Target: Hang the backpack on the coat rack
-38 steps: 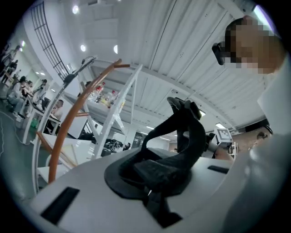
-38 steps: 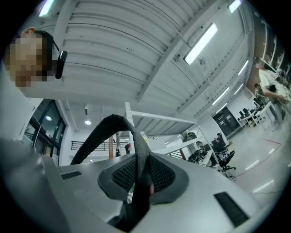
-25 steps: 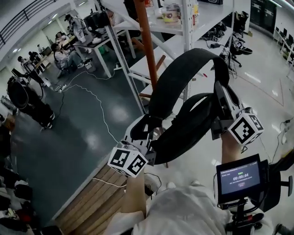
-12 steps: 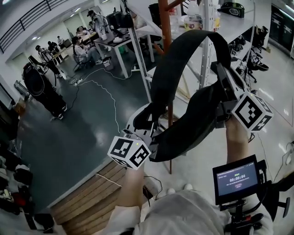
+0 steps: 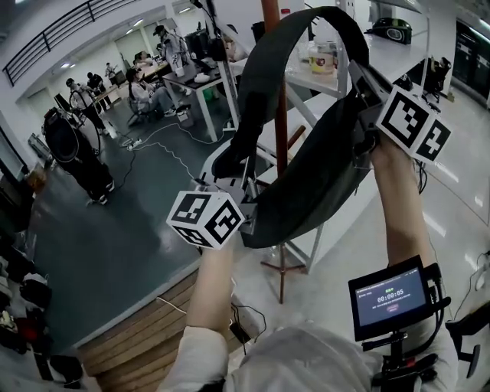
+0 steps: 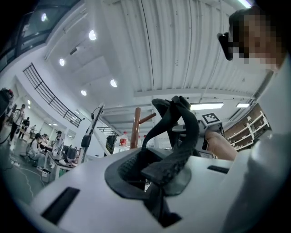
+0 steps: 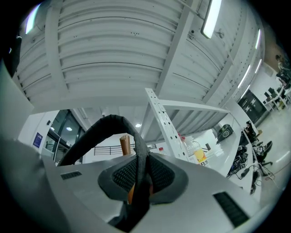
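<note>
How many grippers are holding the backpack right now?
2. The left gripper is shut on the backpack at its lower left in the head view; the right gripper is shut on it at the upper right.

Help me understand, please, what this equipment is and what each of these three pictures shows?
There is no robot here: a person holds a hand-held gripper in each hand, and the cubes with square markers are part of those grippers. The head view comes from a camera on the person's head, looking down. The other two views come from cameras riding on each gripper, looking along its jaws. The left gripper and the right gripper are both raised, each shut on the looping strap of a dark backpack, whose body hangs between them. Nothing rests on a table; the backpack is held in the air. Just beyond it stands the brown pole of the coat rack, with white shelving behind. The backpack does not seem to be hung yet.
</note>
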The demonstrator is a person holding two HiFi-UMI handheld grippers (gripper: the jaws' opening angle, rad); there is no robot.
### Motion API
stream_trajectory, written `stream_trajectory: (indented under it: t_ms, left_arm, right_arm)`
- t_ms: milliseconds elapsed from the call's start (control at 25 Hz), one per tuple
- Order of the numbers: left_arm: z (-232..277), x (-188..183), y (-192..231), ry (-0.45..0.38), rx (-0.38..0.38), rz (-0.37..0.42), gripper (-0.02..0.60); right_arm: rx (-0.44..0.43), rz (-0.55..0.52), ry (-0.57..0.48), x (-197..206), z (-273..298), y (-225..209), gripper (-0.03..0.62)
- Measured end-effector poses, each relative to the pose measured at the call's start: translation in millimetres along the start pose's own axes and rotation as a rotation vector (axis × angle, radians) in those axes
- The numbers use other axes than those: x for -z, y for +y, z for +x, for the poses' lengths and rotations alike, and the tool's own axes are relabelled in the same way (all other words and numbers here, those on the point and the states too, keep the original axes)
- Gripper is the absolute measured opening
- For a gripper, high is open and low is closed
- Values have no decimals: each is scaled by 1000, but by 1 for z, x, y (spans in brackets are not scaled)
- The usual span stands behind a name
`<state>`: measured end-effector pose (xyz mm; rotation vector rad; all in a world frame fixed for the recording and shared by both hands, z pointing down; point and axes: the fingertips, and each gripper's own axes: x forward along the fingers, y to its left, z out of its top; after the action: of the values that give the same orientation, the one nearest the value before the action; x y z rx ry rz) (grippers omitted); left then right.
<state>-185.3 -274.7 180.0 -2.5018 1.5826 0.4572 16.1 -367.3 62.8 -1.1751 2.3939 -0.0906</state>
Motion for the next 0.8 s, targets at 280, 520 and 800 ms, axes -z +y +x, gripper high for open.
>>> stream_trajectory:
  t_ms: [280, 520, 800]
  left_arm:
    - [18, -6, 13, 31, -33, 16, 26]
    - [19, 37, 23, 142, -82, 31, 25]
    - [13, 90, 21, 234, -70, 19, 11]
  right_arm:
    - [-23, -23, 30, -10, 35, 24, 66]
    - [-10, -46, 104, 26, 42, 29, 66]
    - [-12, -110, 126, 65, 32, 38, 67]
